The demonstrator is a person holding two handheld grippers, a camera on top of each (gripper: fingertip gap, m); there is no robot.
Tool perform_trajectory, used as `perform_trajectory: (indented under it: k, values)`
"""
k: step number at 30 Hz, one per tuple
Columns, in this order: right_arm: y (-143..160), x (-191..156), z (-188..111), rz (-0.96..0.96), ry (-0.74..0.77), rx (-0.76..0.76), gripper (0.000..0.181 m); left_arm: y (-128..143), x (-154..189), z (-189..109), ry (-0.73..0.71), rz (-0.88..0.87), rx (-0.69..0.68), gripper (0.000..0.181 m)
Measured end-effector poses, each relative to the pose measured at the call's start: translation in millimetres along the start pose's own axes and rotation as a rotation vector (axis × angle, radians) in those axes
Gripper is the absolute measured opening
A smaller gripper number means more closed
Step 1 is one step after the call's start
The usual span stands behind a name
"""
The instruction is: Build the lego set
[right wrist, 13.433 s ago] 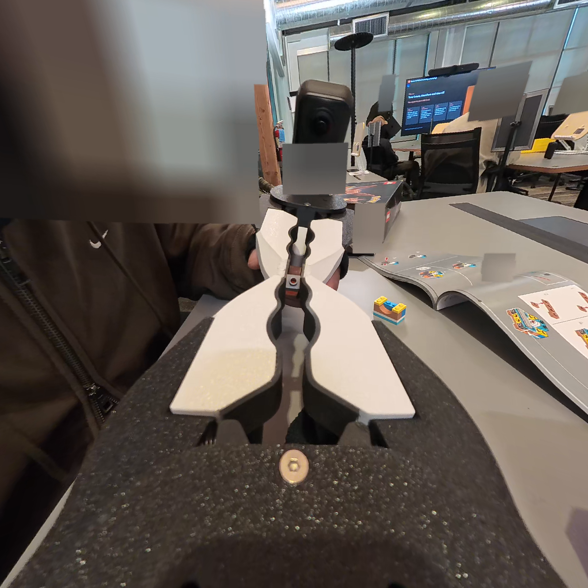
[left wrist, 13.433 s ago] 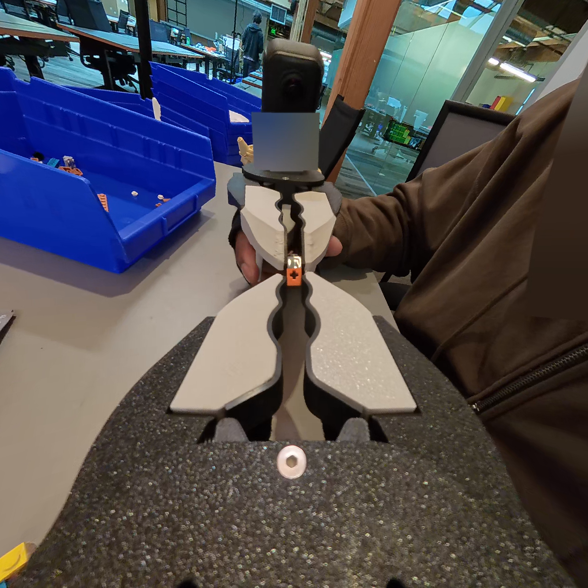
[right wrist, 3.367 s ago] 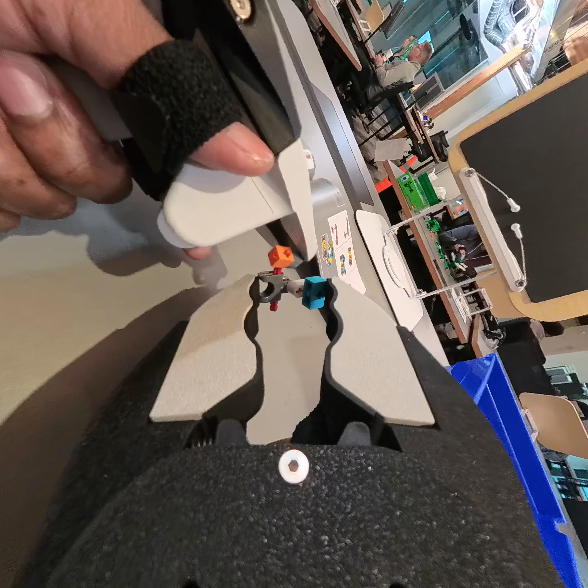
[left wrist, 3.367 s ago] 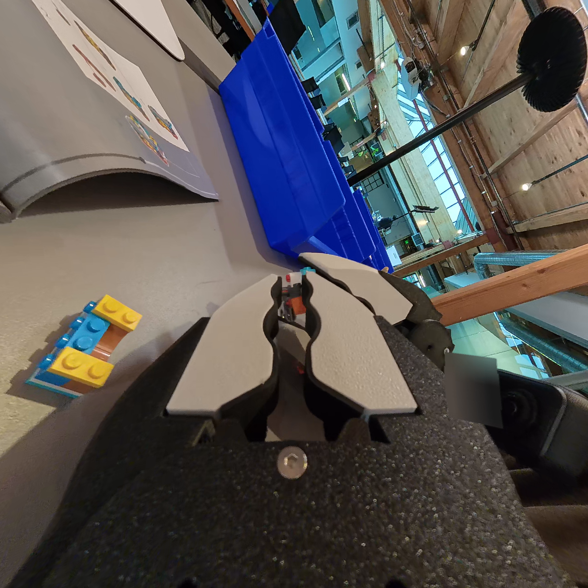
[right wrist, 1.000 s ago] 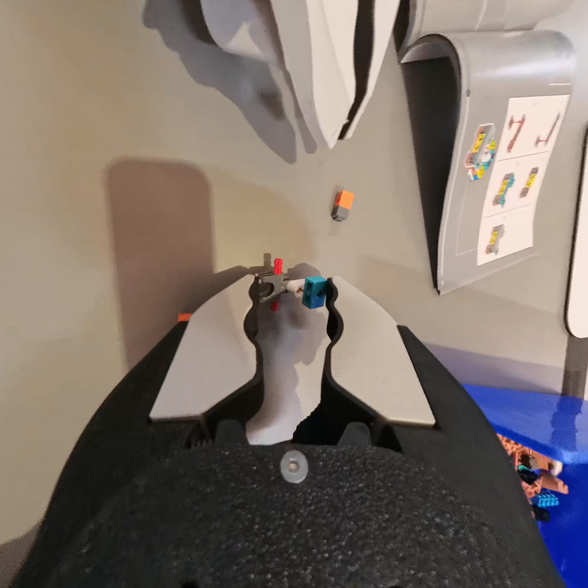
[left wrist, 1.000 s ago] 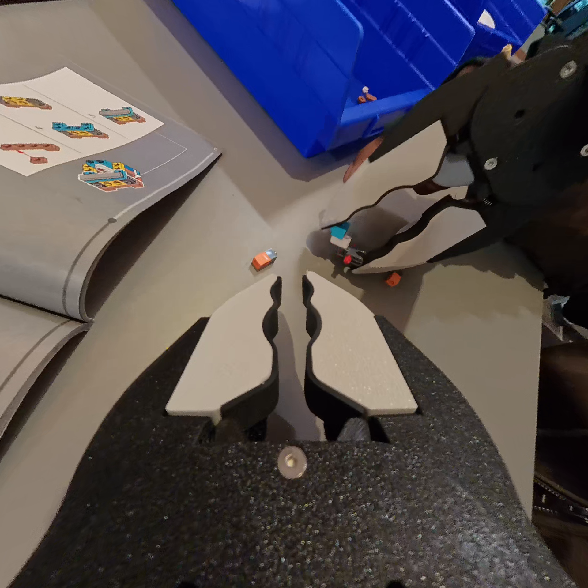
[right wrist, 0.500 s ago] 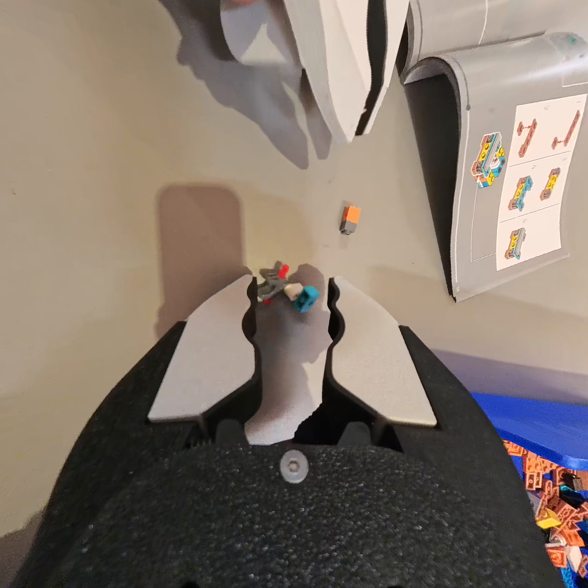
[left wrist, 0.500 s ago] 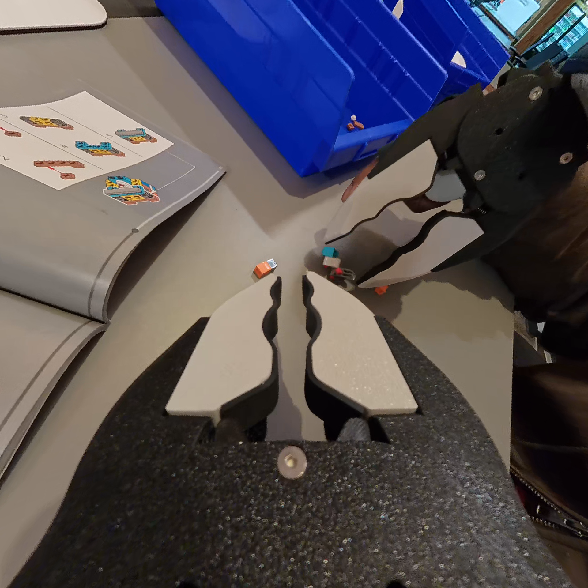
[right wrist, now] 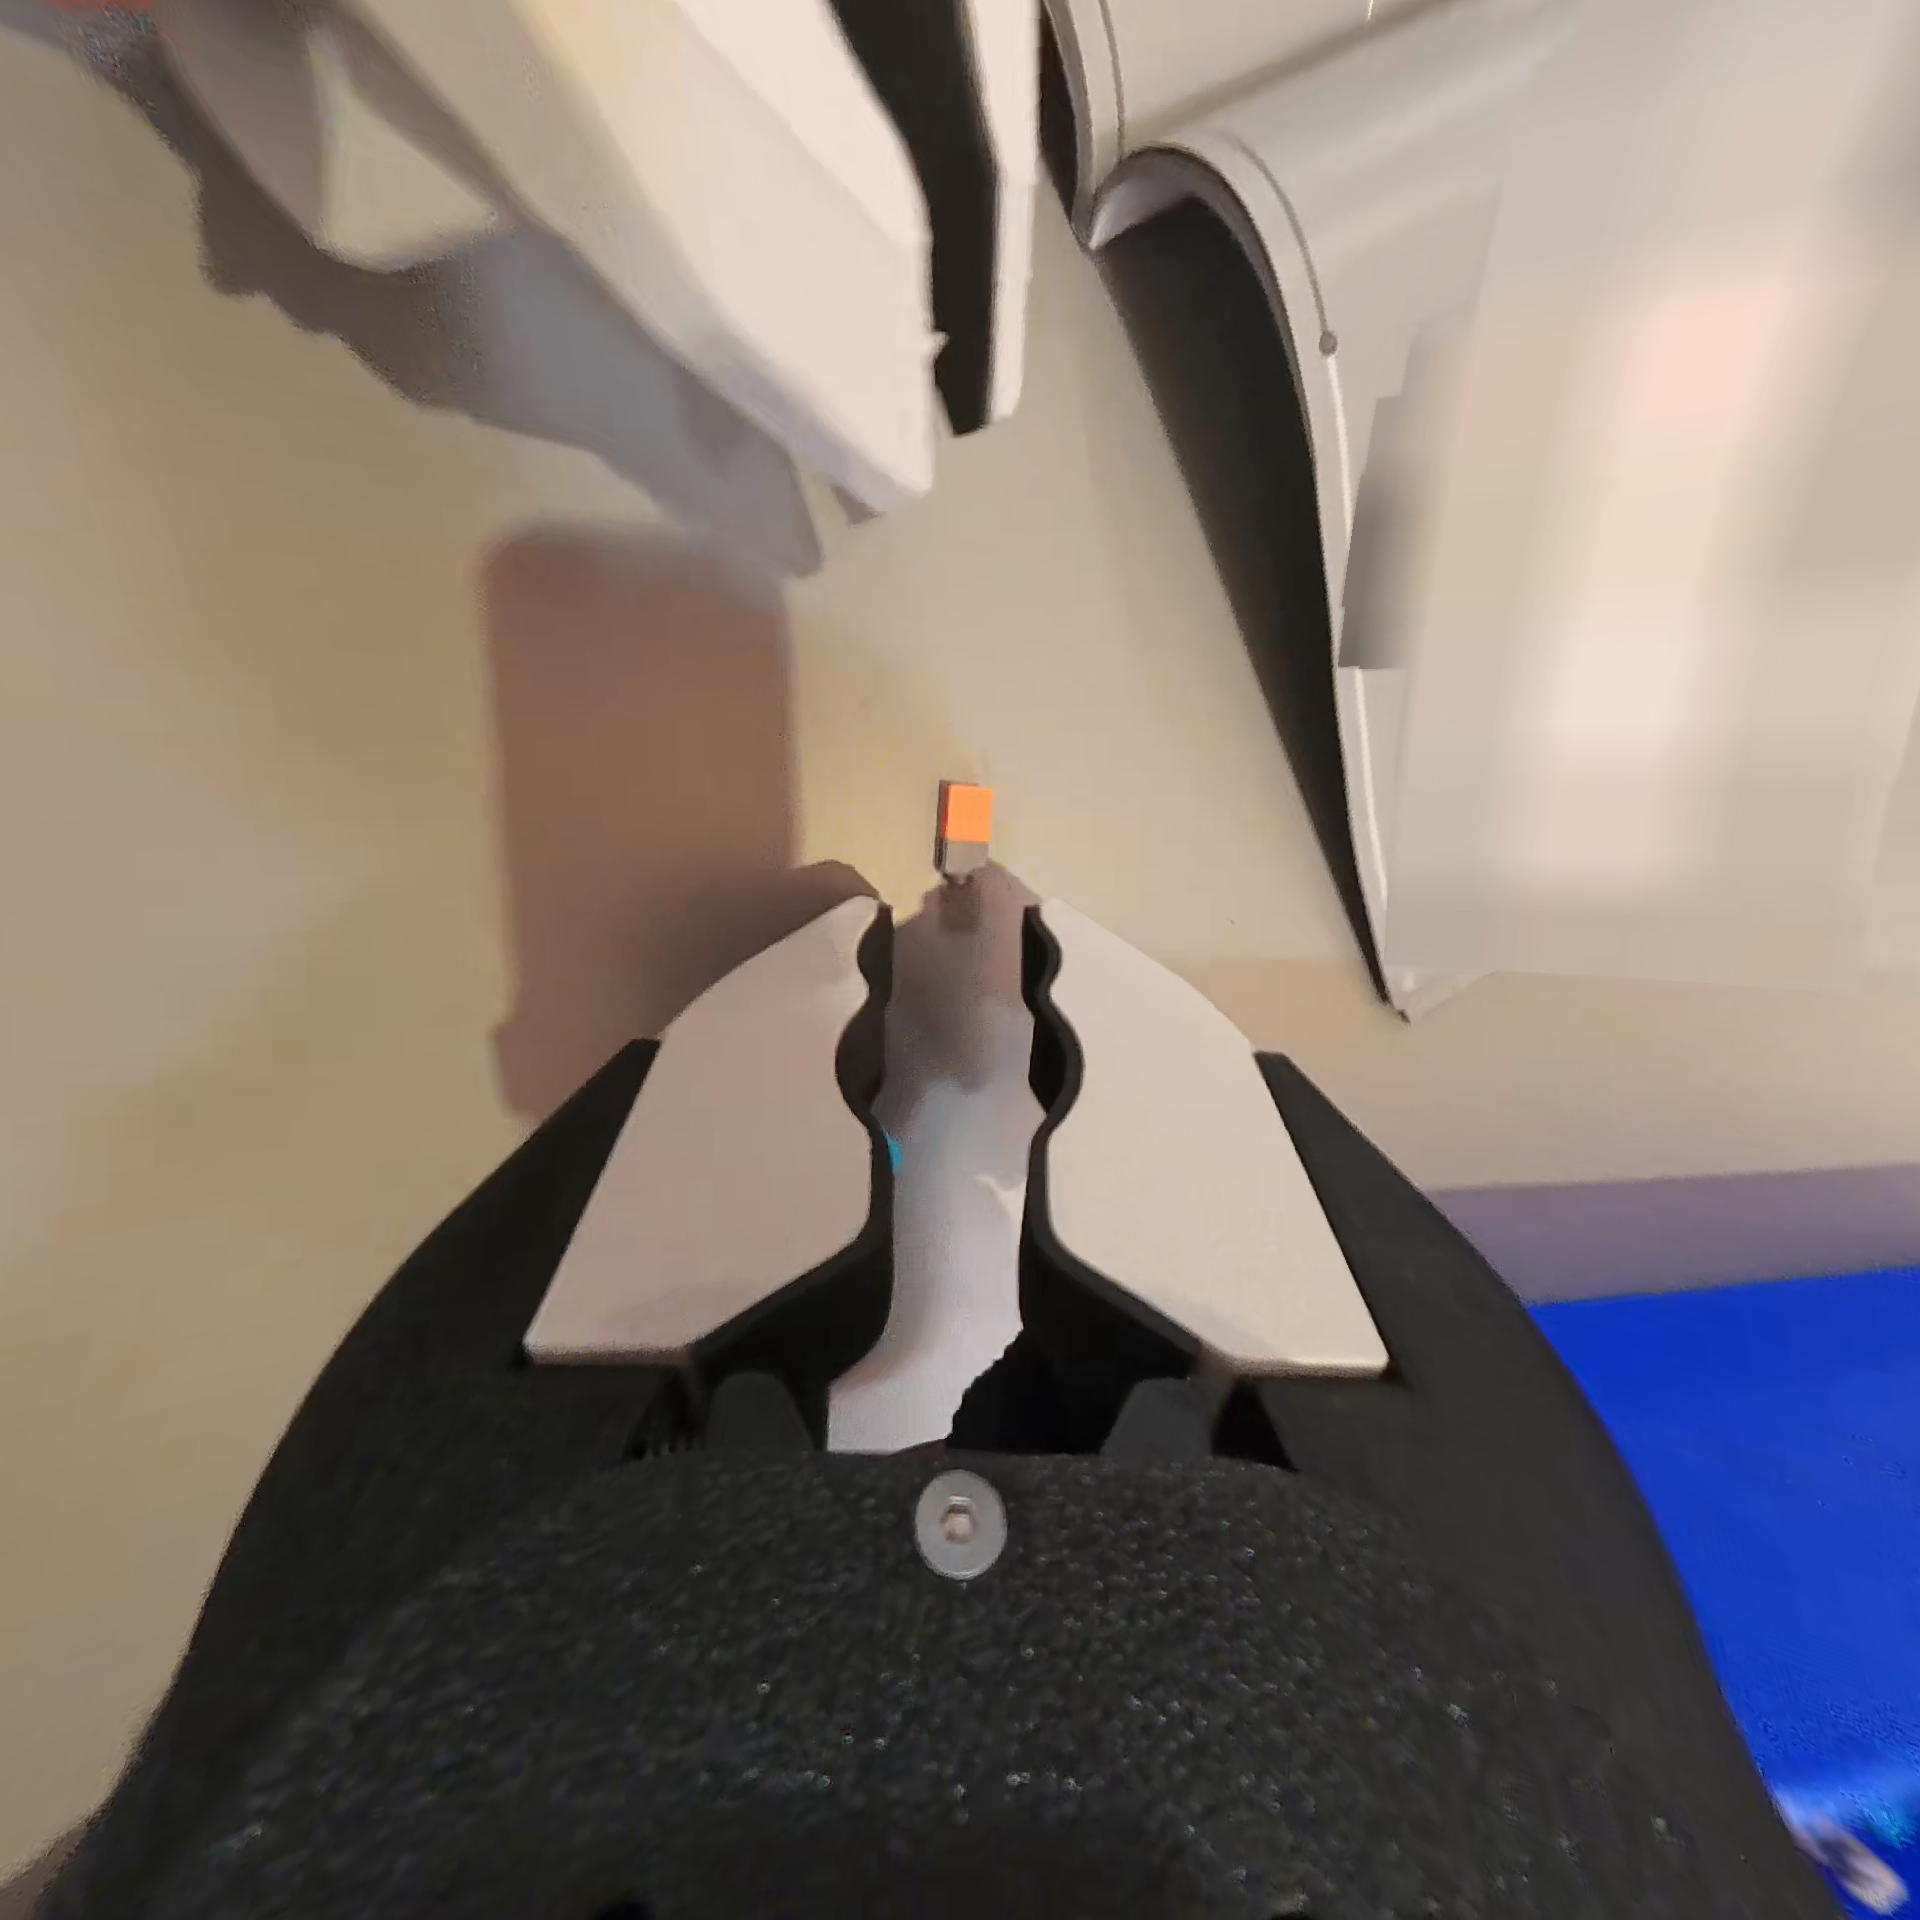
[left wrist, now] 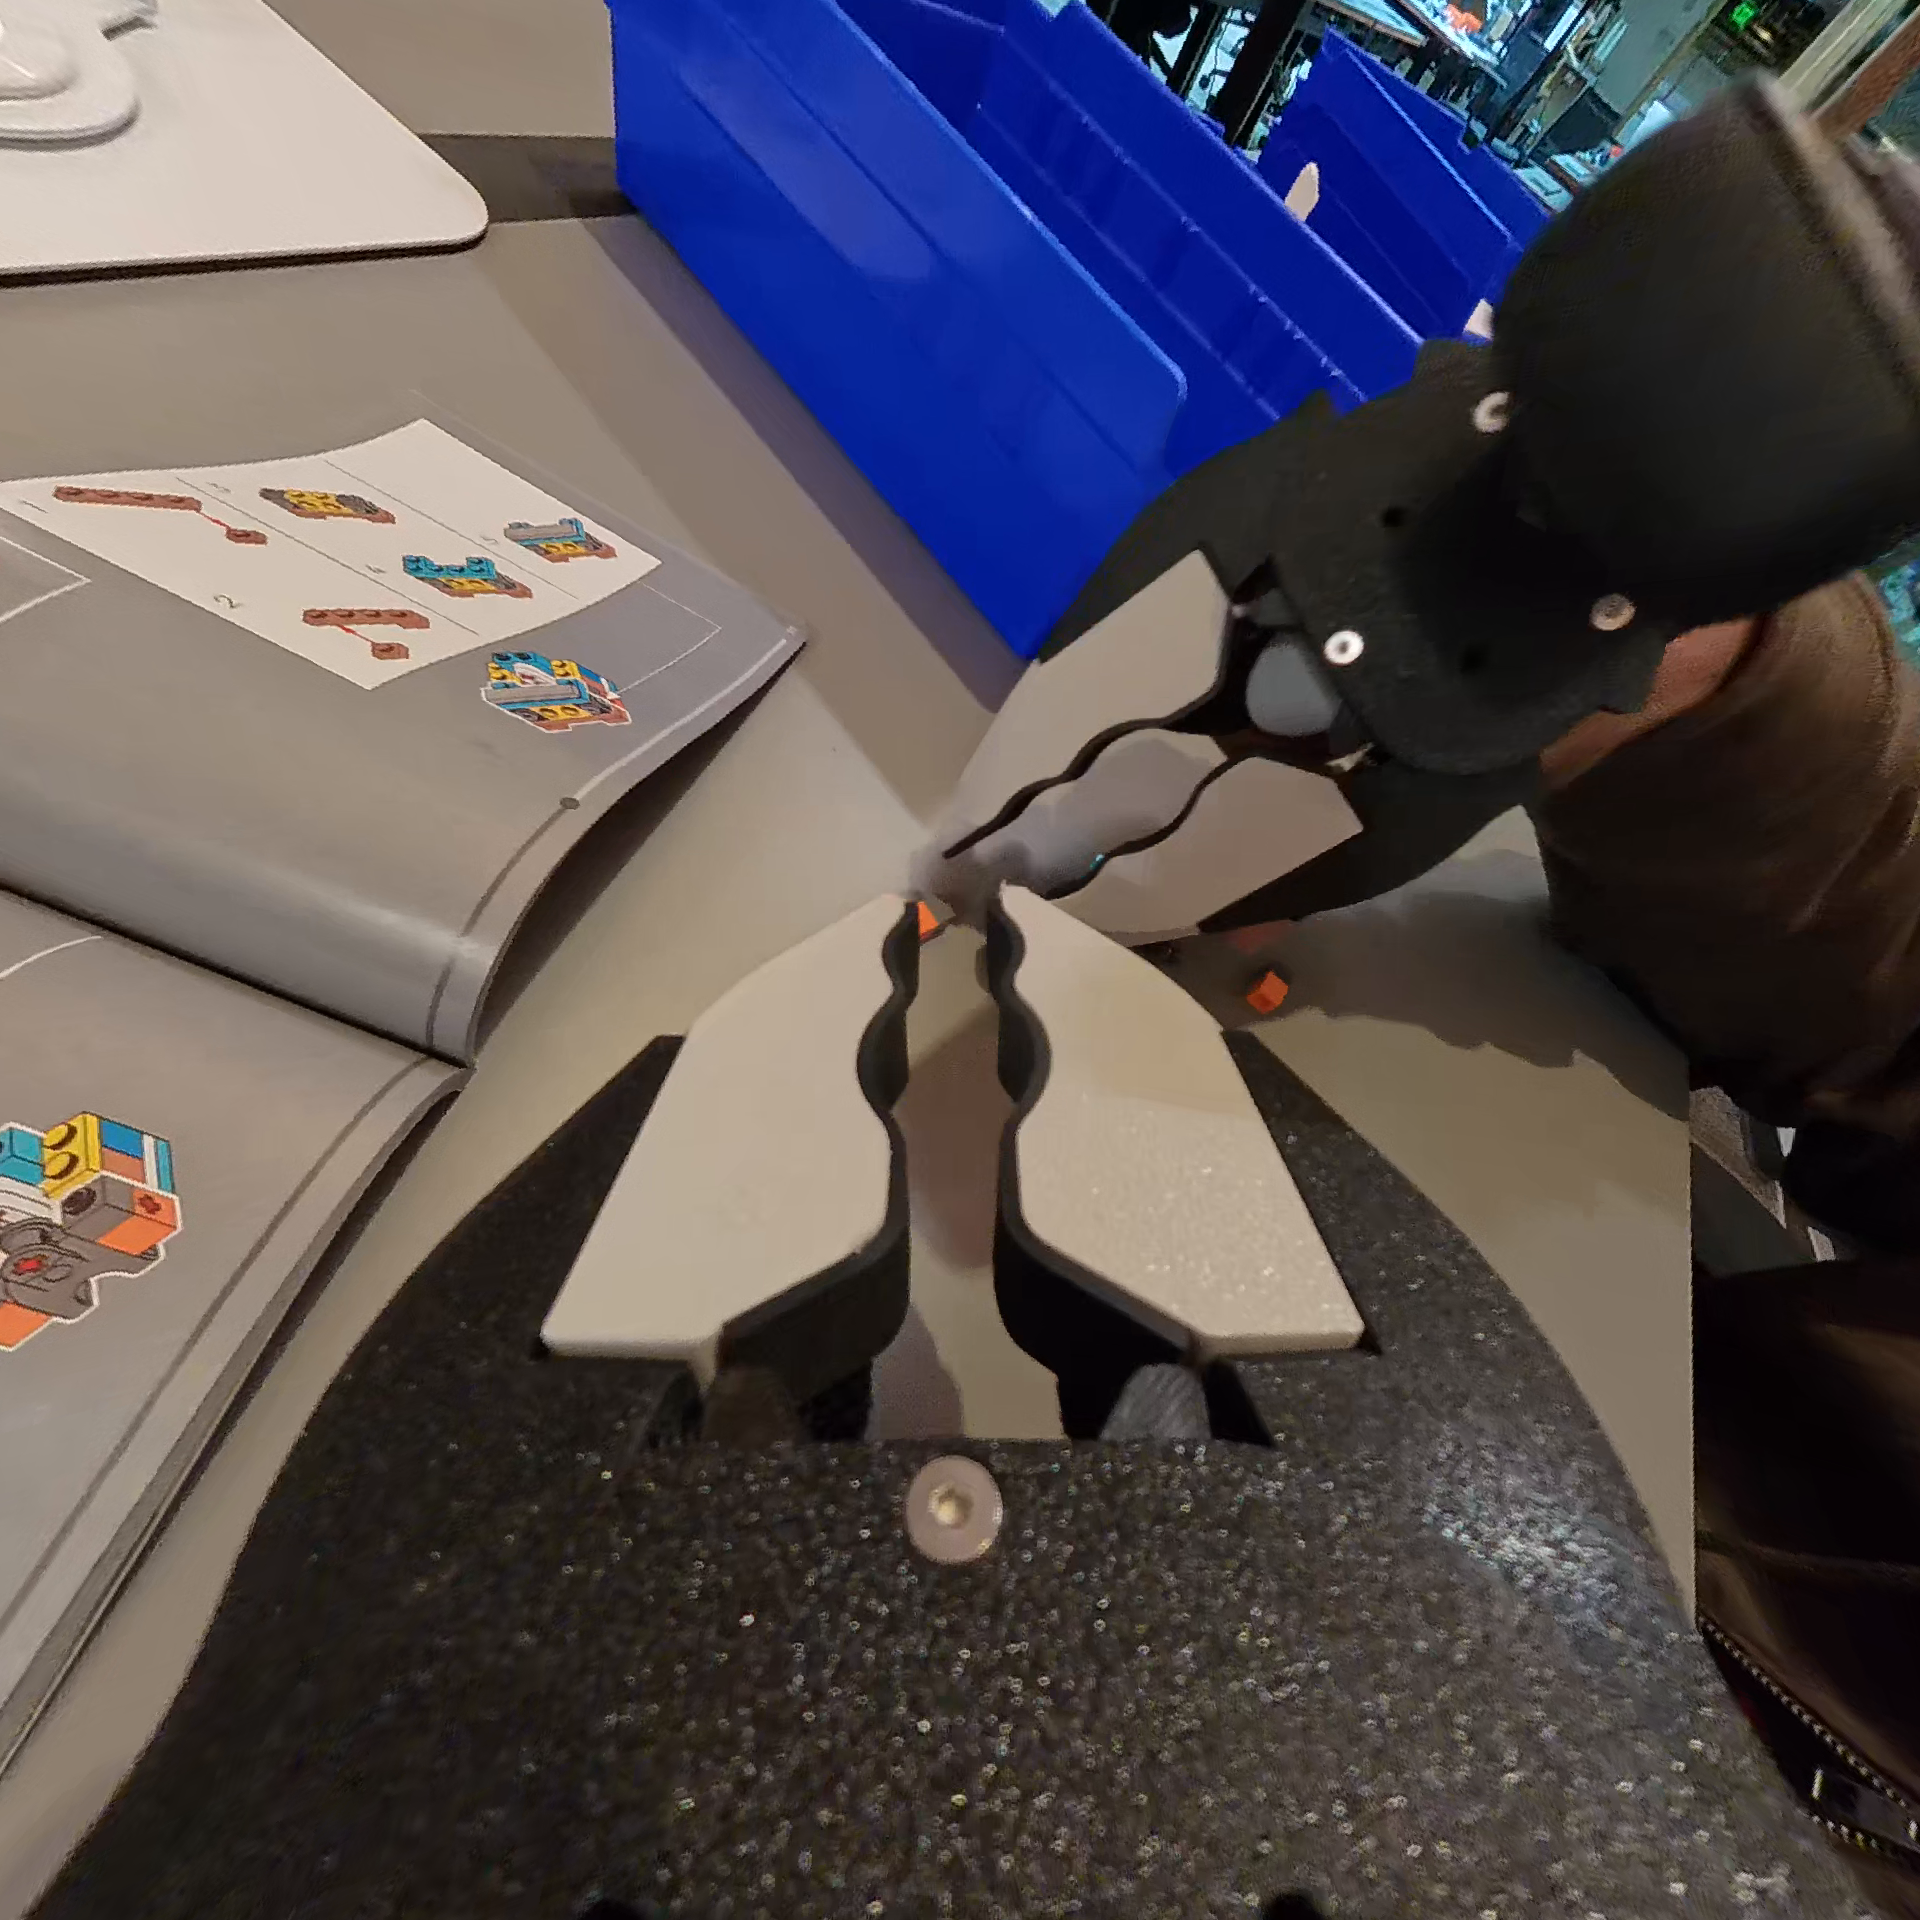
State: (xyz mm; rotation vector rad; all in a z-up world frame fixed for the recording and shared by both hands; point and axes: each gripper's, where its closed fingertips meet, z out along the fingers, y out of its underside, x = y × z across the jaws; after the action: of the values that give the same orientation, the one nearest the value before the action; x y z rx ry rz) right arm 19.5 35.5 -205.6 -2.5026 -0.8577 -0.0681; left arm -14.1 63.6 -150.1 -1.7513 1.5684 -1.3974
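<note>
A small orange-and-grey piece point(right wrist: 964, 842) lies on the table just past my right gripper's tips; in the left wrist view it point(left wrist: 925, 921) shows as an orange bit between my left gripper's tips. My right gripper point(right wrist: 956, 914) is low over the table, jaws a little apart and empty. A teal sliver point(right wrist: 891, 1153) of the small grey-and-teal assembly peeks out under its left finger. My left gripper point(left wrist: 948, 912) is narrowly open and empty, pointing at the same spot. The two grippers' tips nearly meet. Another orange piece point(left wrist: 1265, 992) lies under the right gripper.
An open instruction booklet point(left wrist: 312, 727) lies left of the work spot and also shows in the right wrist view point(right wrist: 1455, 520). Blue bins point(left wrist: 935, 312) stand behind, and one shows at the lower right of the right wrist view point(right wrist: 1714, 1455). A person's brown sleeve point(left wrist: 1714, 883) is at the right. Tip to tip, the grippers are about 7 cm apart.
My right gripper let go of the grey-and-teal assembly, moved forward over it towards the orange-and-grey piece, and its jaws narrowed. My left gripper moved closer to the same piece.
</note>
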Motion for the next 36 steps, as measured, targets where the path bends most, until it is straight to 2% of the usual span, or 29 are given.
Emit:
perform_trajectory:
  k: [9, 13, 16, 20, 23, 28, 36]
  values:
    - [-2.8, 4.1, 11.0, 0.080, -0.049, 0.023, 0.018, 6.2, 2.8, 3.4, 0.002, 0.065, -0.039, 0.012]
    - [-5.6, 0.4, 12.7, 0.098, -0.083, 0.043, 0.008, 9.5, 3.4, 4.6, -0.015, 0.140, -0.065, 0.012]
    - [-6.0, -2.4, 12.2, 0.102, -0.107, 0.050, 0.008, 10.5, 4.3, 4.4, -0.030, 0.230, -0.078, 0.012]
    - [-10.7, -12.4, 1.8, 0.150, -0.217, 0.115, 0.008, 13.3, 8.0, 0.8, -0.031, 0.444, -0.105, 0.018]
    - [-17.0, -19.6, -12.2, 0.209, -0.327, 0.188, 0.008, 18.3, 17.3, -2.4, 0.007, 0.681, -0.110, 0.026]
    - [-21.5, -38.1, -28.1, 0.254, -0.485, 0.245, 0.008, 29.2, 35.0, 0.4, 0.011, 1.085, -0.076, 0.025]
    - [-26.0, -58.4, -39.3, 0.237, -0.595, 0.269, 0.008, 34.0, 51.8, 3.6, 0.022, 1.304, -0.001, 0.018]
